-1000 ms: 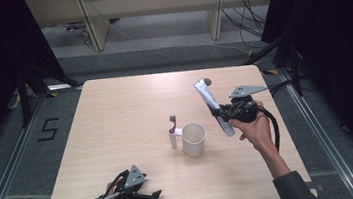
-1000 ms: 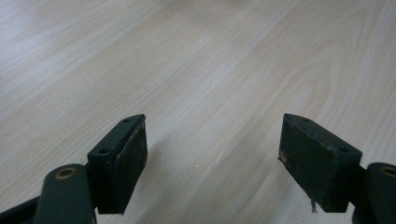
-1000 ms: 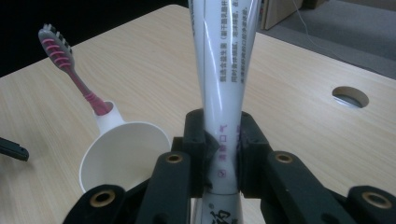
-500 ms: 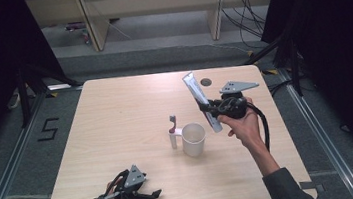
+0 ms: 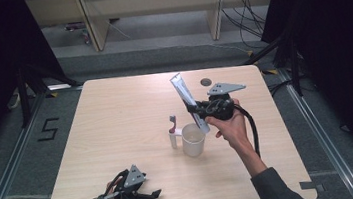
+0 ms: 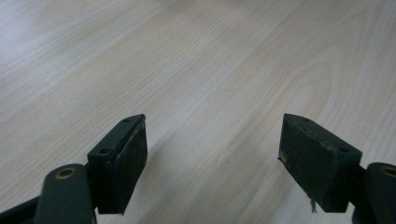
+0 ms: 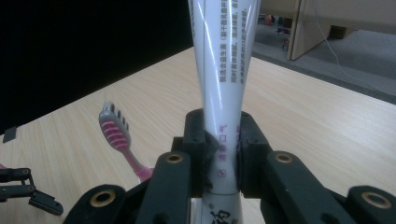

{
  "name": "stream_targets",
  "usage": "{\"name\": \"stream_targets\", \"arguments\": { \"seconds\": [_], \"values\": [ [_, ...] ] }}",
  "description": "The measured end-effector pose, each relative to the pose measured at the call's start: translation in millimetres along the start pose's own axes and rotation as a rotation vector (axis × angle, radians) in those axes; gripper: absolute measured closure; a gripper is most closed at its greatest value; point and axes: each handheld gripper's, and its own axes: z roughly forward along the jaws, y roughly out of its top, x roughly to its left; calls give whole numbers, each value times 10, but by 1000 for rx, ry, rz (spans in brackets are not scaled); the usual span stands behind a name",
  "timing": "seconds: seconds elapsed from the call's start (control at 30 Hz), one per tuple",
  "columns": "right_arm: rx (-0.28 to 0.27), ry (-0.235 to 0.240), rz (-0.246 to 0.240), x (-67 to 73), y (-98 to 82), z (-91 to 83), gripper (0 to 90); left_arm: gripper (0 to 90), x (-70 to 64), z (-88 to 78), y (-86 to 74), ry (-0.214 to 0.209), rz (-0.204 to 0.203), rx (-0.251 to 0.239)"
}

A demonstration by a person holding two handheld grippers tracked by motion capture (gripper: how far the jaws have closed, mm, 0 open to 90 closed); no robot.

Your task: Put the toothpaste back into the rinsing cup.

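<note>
My right gripper (image 5: 194, 109) is shut on a white toothpaste tube (image 5: 184, 92), which is tilted with its flat end up and to the left. The tube's lower end hangs just over the far rim of a white cup (image 5: 193, 141) at the table's middle. In the right gripper view the pads (image 7: 245, 140) pinch the tube (image 7: 219, 60) near its lower part. A pink-and-grey toothbrush (image 5: 172, 123) stands upright against the cup's left side; its head (image 7: 114, 125) is left of the tube. My left gripper (image 5: 151, 196) rests open near the front edge, with bare wood between its pads (image 6: 133, 158).
The light wooden table (image 5: 116, 116) has a small dark round hole (image 5: 205, 81) near its far edge. Beyond the table stand wooden panels (image 5: 90, 19) and cables (image 5: 249, 5) on the floor. A "5" mark (image 5: 48, 129) lies on the floor to the left.
My right gripper has carried the toothpaste tube leftward, from right of the cup to over its far rim. The left gripper, cup and toothbrush have stayed put.
</note>
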Motion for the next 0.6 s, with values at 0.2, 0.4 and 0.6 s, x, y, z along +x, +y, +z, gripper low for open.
{"name": "stream_targets", "arguments": {
  "seconds": [0.2,0.4,0.6],
  "values": [
    [0,11,-3,34,-35,93,774,234,15,-8,1,6,17,12],
    [4,25,11,50,-100,176,774,234,2,-3,-1,-3,5,1],
    [8,30,14,70,-188,227,774,234,1,0,3,-2,5,2]
  ]
}}
